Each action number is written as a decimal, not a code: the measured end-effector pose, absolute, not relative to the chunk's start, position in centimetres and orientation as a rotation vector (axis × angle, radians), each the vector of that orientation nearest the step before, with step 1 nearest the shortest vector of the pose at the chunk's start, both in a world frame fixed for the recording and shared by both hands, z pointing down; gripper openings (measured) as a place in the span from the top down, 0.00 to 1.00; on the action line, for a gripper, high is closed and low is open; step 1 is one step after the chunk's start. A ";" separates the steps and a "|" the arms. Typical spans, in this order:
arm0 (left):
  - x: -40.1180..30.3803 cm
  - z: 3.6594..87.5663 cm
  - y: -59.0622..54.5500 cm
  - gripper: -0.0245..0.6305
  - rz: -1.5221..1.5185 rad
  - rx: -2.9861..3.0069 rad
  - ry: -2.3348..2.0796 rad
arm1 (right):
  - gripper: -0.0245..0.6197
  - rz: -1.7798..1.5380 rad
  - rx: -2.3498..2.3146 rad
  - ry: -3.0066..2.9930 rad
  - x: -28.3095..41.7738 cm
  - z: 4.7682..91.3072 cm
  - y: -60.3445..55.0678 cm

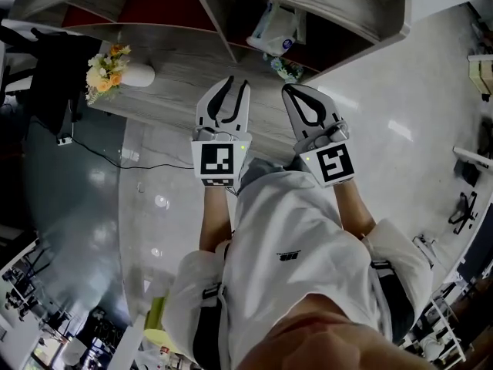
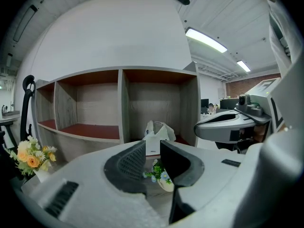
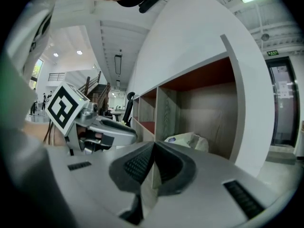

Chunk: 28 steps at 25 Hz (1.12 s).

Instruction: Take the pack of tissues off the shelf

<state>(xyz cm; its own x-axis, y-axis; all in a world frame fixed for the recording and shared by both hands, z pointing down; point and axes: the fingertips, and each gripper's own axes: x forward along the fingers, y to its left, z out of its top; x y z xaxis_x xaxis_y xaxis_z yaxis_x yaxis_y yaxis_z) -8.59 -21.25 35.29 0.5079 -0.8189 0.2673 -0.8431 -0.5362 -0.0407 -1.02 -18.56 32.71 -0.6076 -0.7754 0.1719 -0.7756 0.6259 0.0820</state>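
Pack of tissues (image 1: 273, 31) lies in the rightmost compartment of the shelf (image 1: 216, 23), ahead of us and apart from both grippers. We hold our left gripper (image 1: 231, 85) released, jaws apart with nothing gripped; our right gripper (image 1: 293, 89) is clenched, tips touching, empty.

Head view is peering steeply down from above the person, catching the left tool (image 1: 237, 82), the right tool (image 1: 293, 91) and the shelf (image 1: 216, 21) just beyond them. Left gripper view is facing the shelf front almost level, close in. Right gripper view is looking along that front at a slant from its right end. All three are sharing the right compartment with the pack of tissues (image 1: 273, 33).
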 end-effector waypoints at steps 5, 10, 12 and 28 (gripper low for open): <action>-8.2 36.0 -22.6 0.80 0.400 2.633 -1.464 | 0.92 0.031 1.267 -2.666 -1.0 33.3 -19.7; -7.7 36.5 -24.0 0.80 0.405 2.628 -1.457 | 0.92 0.061 1.268 -2.667 -0.7 34.0 -20.8; -7.6 36.9 -24.6 0.80 0.423 2.635 -1.451 | 0.92 0.074 1.269 -2.666 -0.6 34.2 -21.2; -7.0 39.3 -28.3 0.76 0.525 2.652 -1.412 | 0.92 0.147 1.258 -2.666 -0.6 36.0 -23.1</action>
<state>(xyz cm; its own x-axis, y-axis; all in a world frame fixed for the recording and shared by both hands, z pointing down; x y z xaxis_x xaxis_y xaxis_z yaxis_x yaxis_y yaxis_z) -6.97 -28.32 39.32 0.5130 -0.7878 0.3409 -0.8191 -0.5680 -0.0801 -0.56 -23.08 35.96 -0.6221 -0.7535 0.2127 -0.7723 0.6352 -0.0088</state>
